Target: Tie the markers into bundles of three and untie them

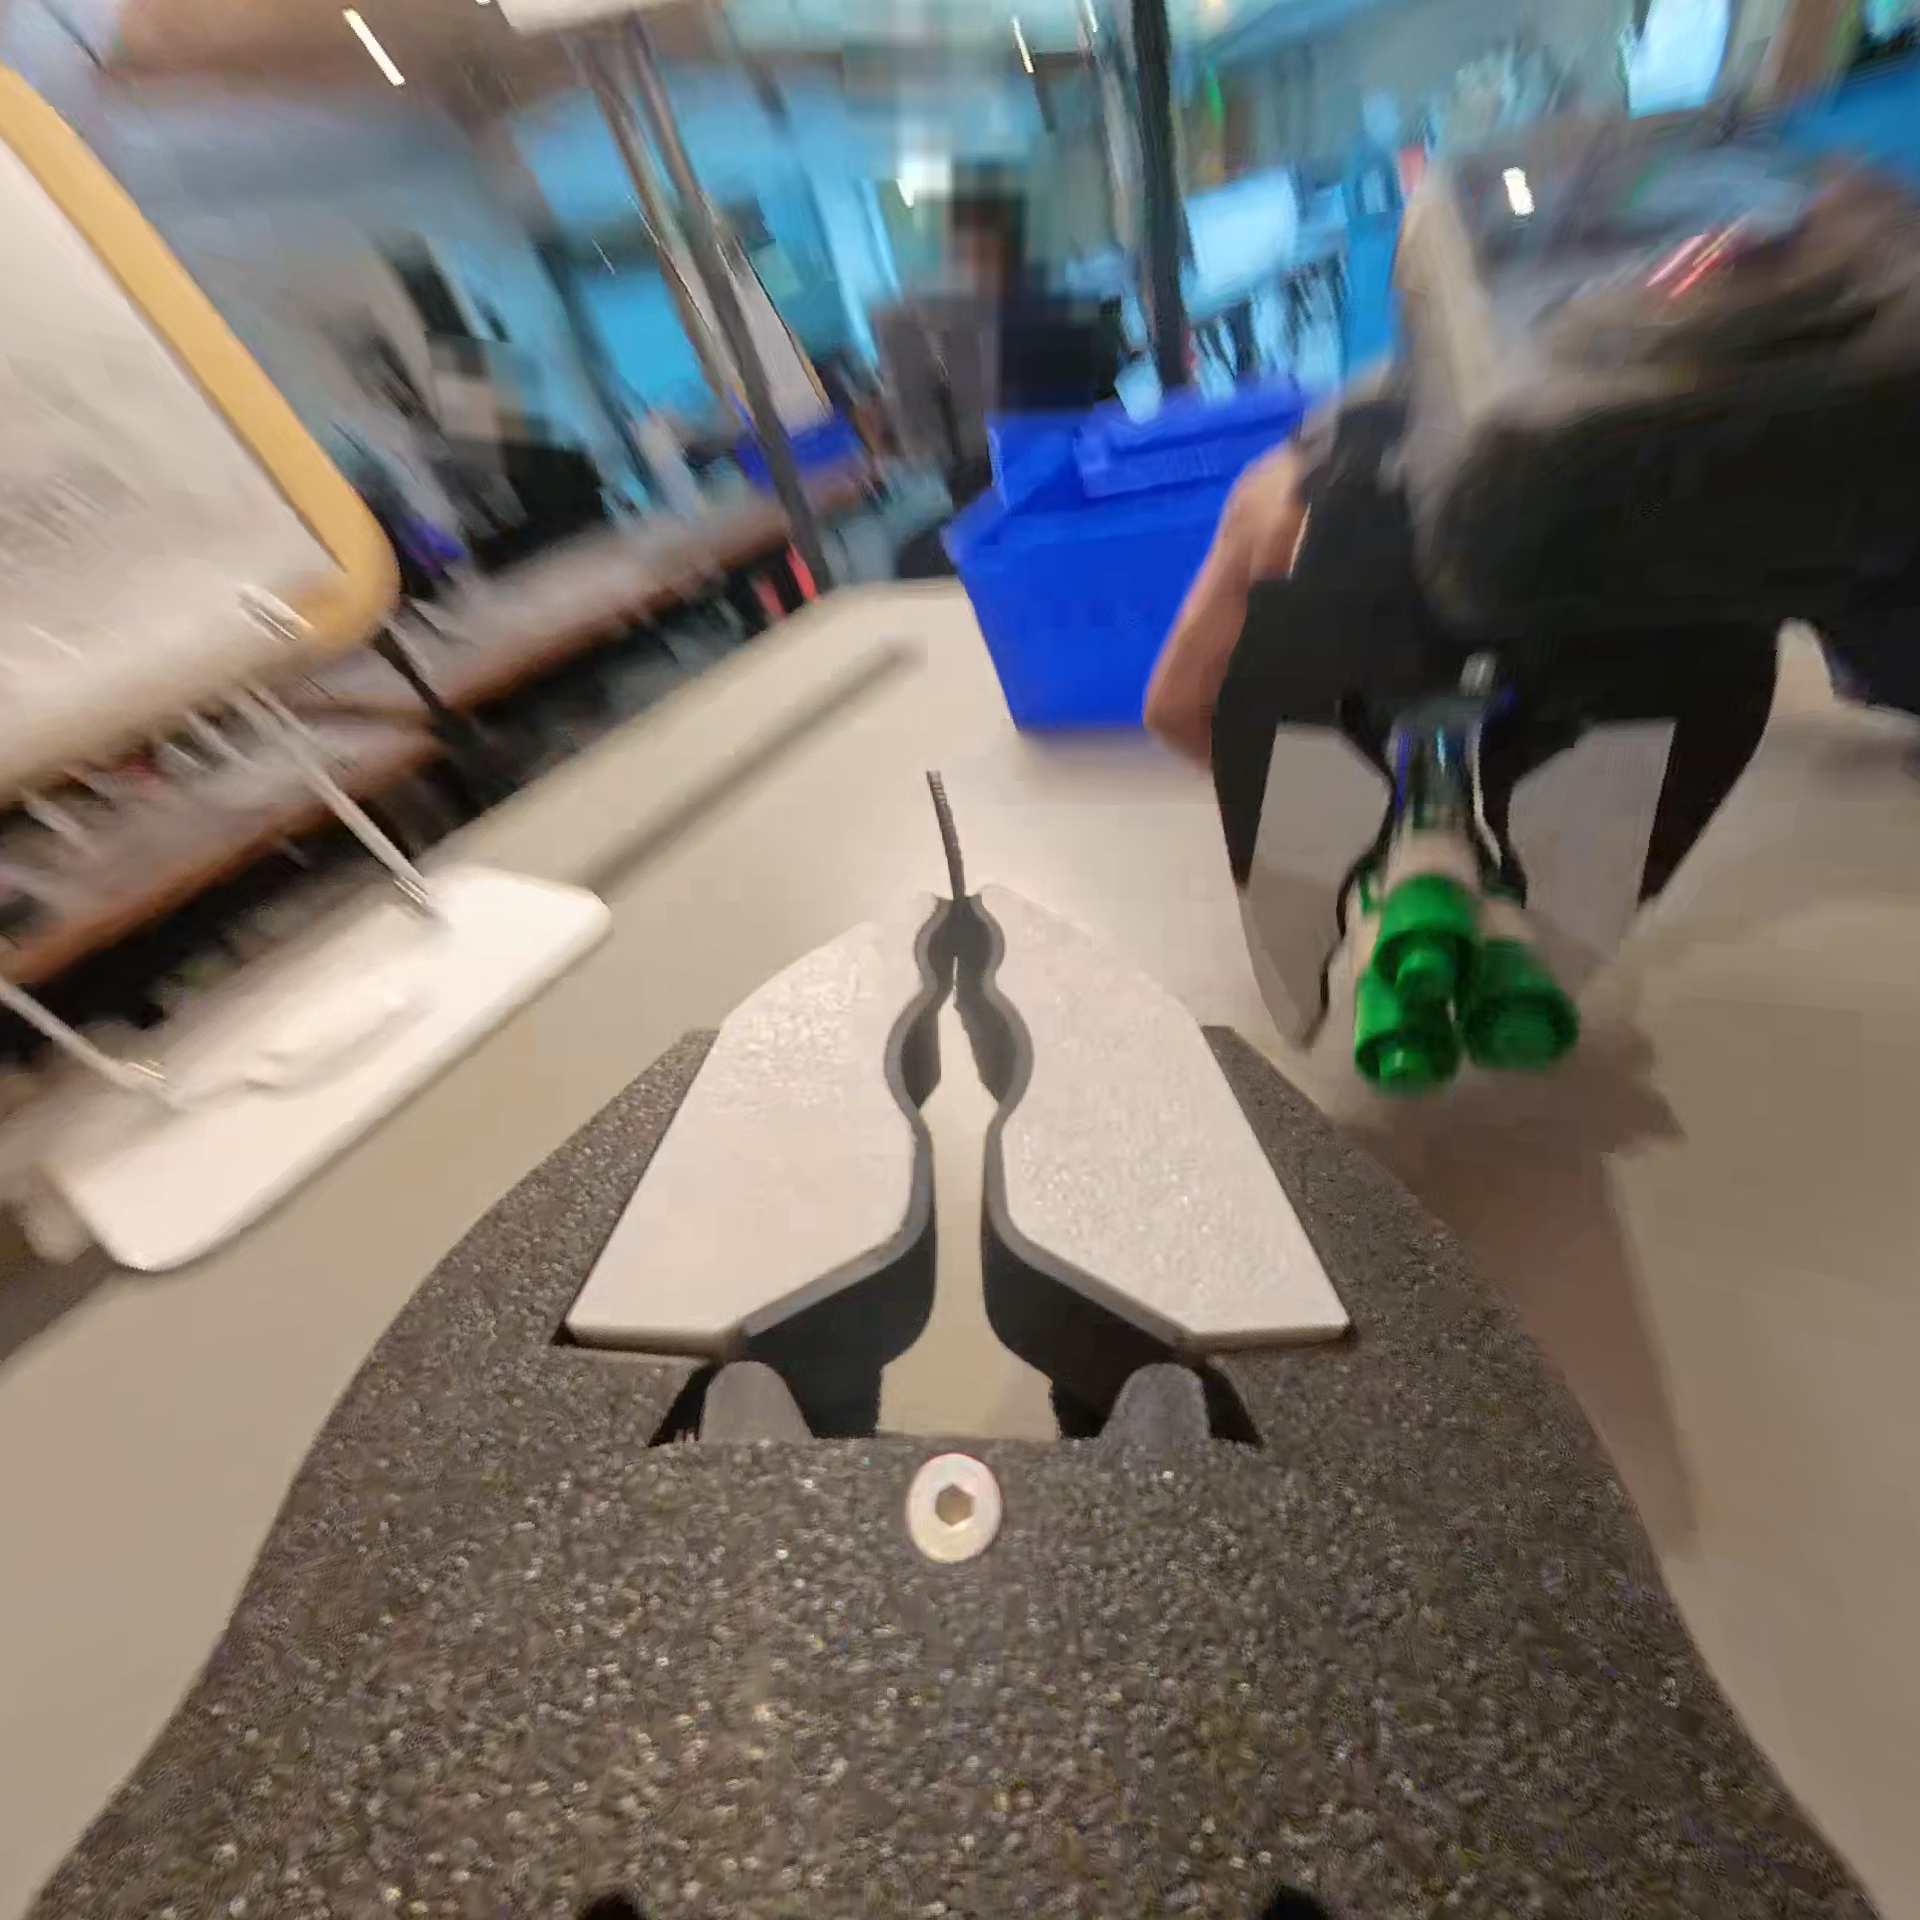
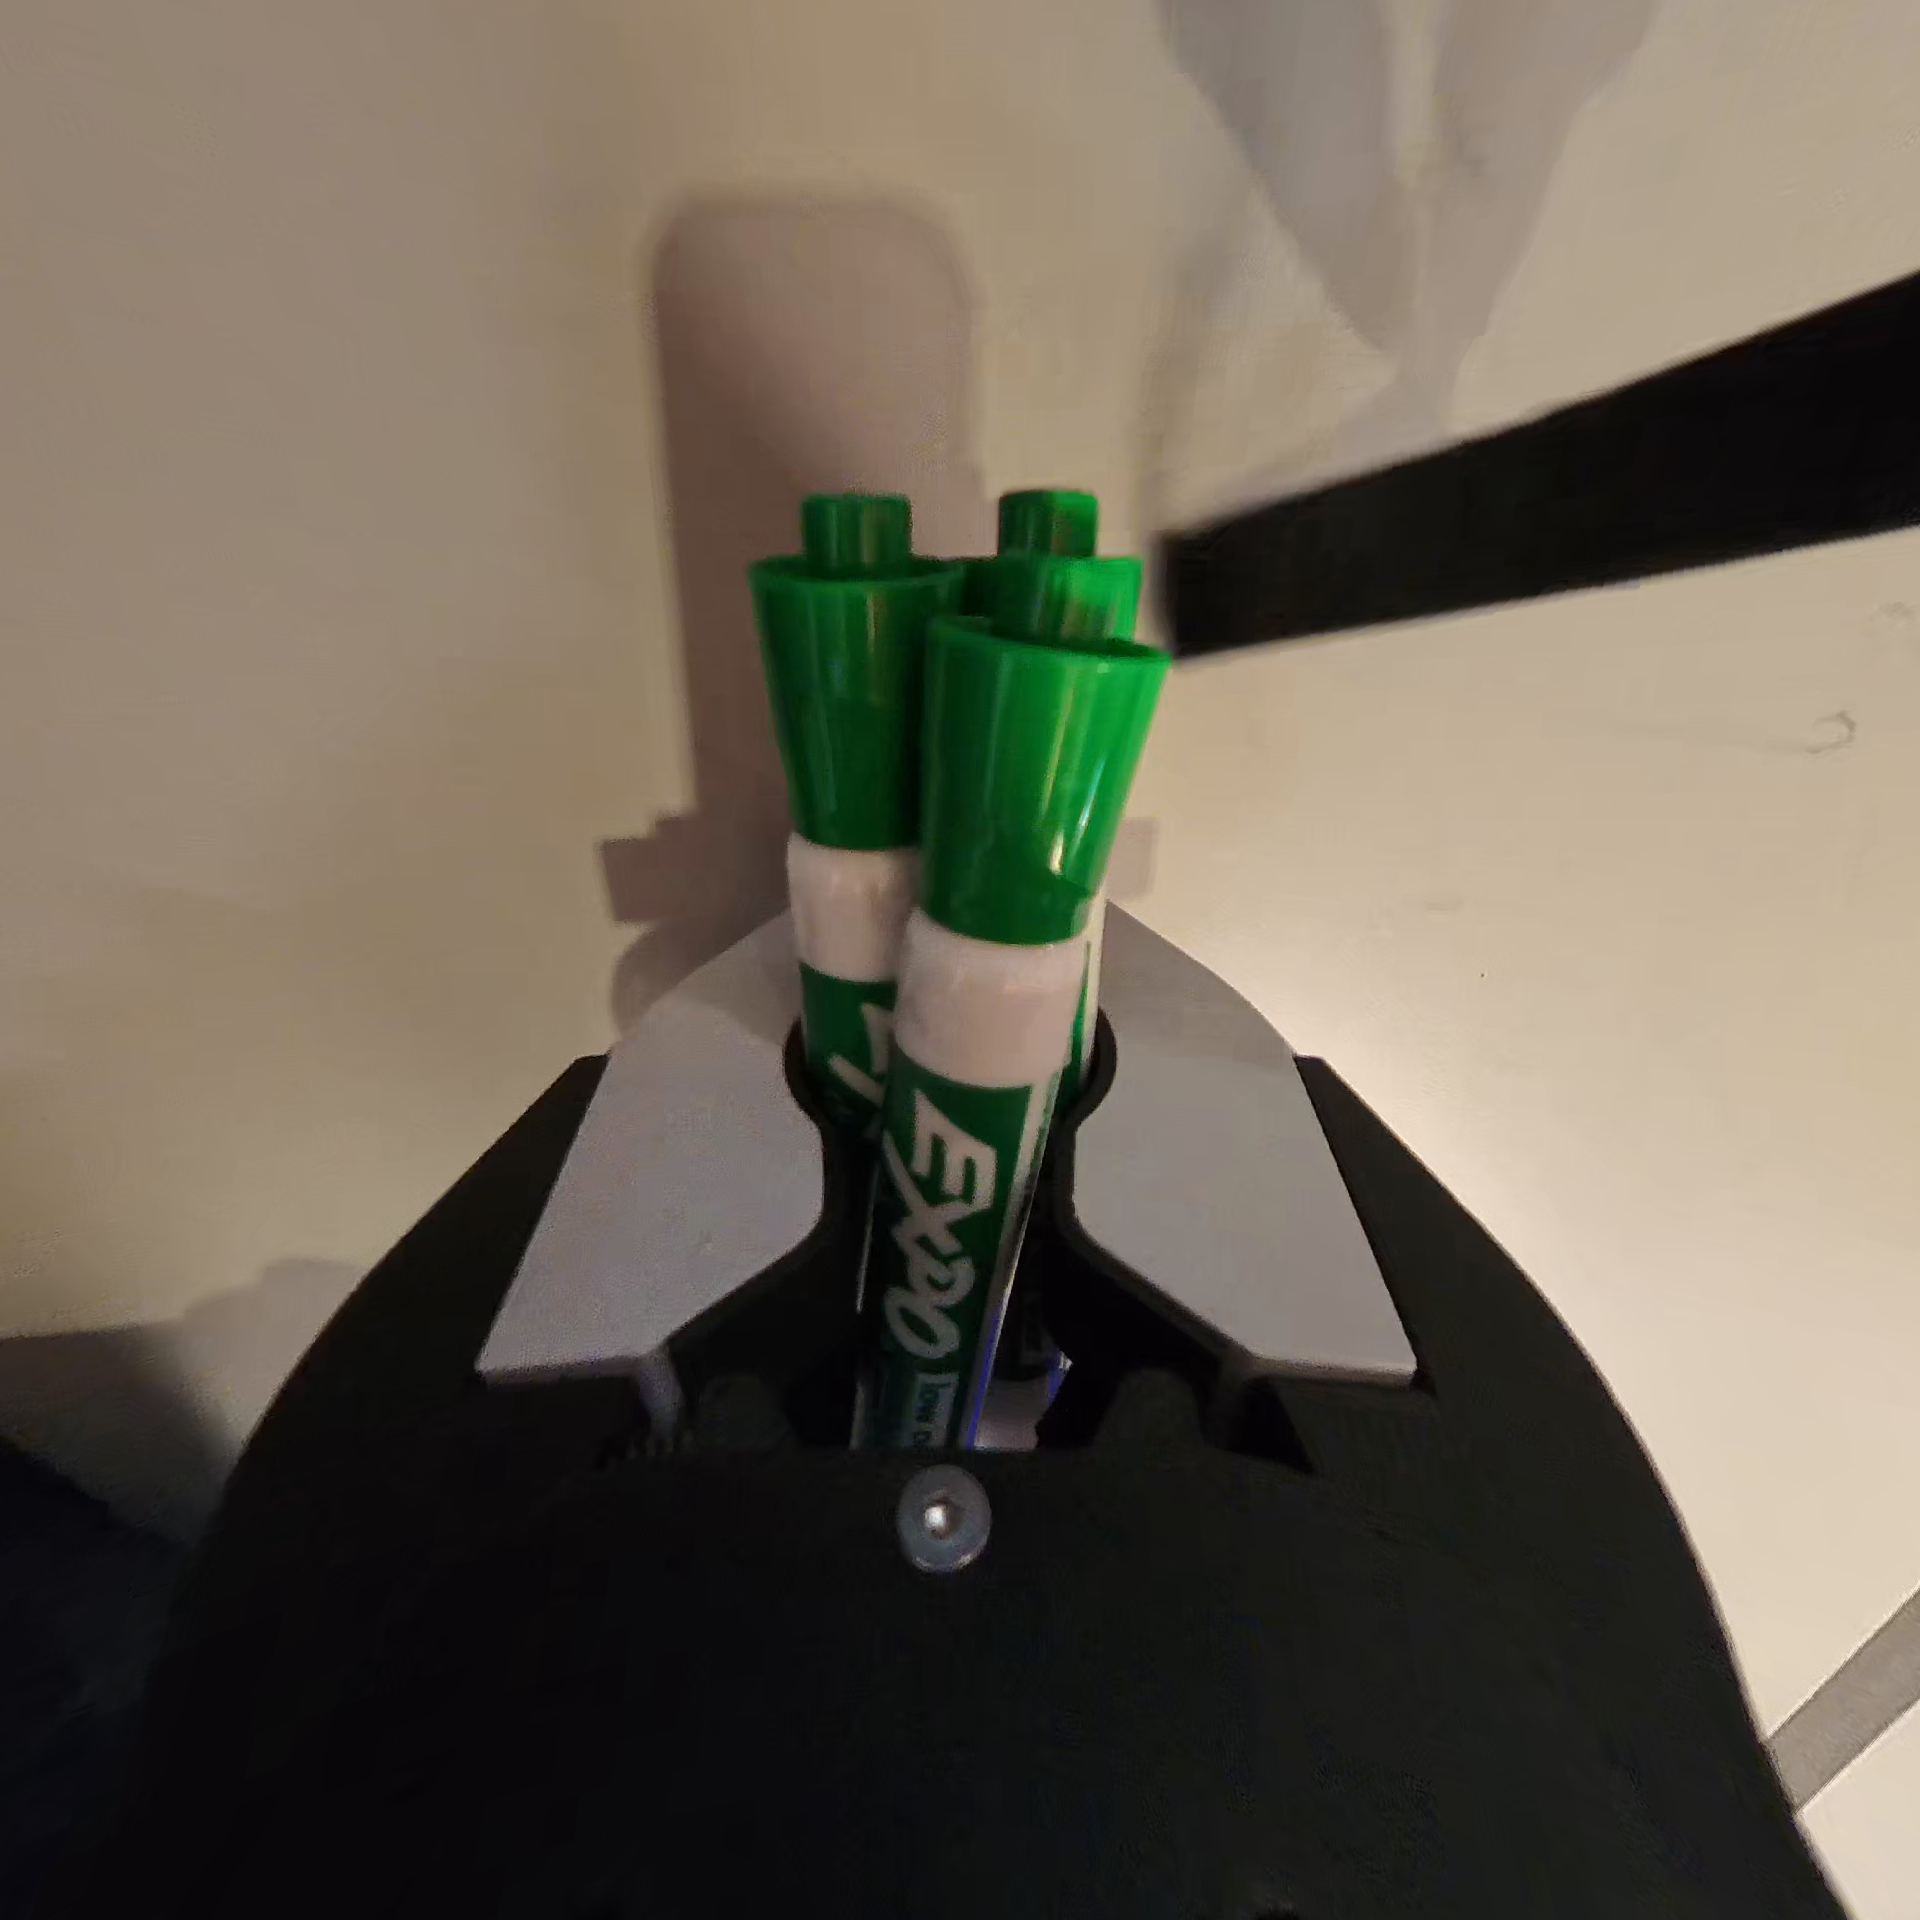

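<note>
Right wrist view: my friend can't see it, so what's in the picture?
The right gripper clamps three green-capped markers, caps pointing away over a pale table. A black strip crosses the upper right.

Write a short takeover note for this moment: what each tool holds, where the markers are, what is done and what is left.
Left tool: closed on a thin dark cord, whose end pokes out past the tips.
Right tool: clamped around three green markers, caps pointing forward, held above the pale table.
A black strap crosses the right wrist view beside the caps.
Done: three markers are gathered in one grip.
Unclear: the left view is blurred, so whether a tie is on the bundle cannot be told.
Left: likely finish tying or untying, then set the markers down.
</note>
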Motion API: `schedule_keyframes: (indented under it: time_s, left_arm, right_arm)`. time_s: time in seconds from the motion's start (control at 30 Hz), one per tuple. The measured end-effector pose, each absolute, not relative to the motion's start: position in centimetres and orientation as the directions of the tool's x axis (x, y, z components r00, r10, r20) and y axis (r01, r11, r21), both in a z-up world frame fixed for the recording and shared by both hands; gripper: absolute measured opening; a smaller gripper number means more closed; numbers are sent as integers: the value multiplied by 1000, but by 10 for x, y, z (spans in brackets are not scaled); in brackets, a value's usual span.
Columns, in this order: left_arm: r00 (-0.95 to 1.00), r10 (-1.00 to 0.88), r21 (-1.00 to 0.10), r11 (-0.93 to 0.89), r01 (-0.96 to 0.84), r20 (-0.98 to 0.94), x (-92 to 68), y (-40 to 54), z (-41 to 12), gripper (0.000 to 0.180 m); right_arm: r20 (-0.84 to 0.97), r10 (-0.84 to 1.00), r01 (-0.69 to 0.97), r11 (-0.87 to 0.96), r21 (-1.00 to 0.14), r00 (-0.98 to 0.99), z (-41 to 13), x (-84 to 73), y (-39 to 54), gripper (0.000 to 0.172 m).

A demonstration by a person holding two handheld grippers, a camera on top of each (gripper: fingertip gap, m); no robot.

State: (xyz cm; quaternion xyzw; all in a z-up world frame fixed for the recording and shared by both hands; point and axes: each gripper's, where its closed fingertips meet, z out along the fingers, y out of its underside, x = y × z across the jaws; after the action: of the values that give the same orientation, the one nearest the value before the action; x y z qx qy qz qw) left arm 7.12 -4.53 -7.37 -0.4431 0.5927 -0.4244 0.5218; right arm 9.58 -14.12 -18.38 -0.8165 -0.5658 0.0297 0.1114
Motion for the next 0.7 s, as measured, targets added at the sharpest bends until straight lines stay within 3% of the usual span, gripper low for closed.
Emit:
schedule_keyframes:
  time_s: [0.1,0.27,0.7]
  left_arm:
    - [87,-929,-921,369,126,-361,57,-58,-41,1]
    - [151,-814,-769,580,270,-561,43,-95,-30,1]
    - [179,-648,-592,755,284,-741,37,-131,-43,1]
  right_arm:
    - [73,931,917,-335,-216,357,-185,92,-139,41]
    - [65,931,913,-337,-231,360,-186,87,-137,41]
    - [54,918,899,-371,-233,393,-186,94,-135,40]
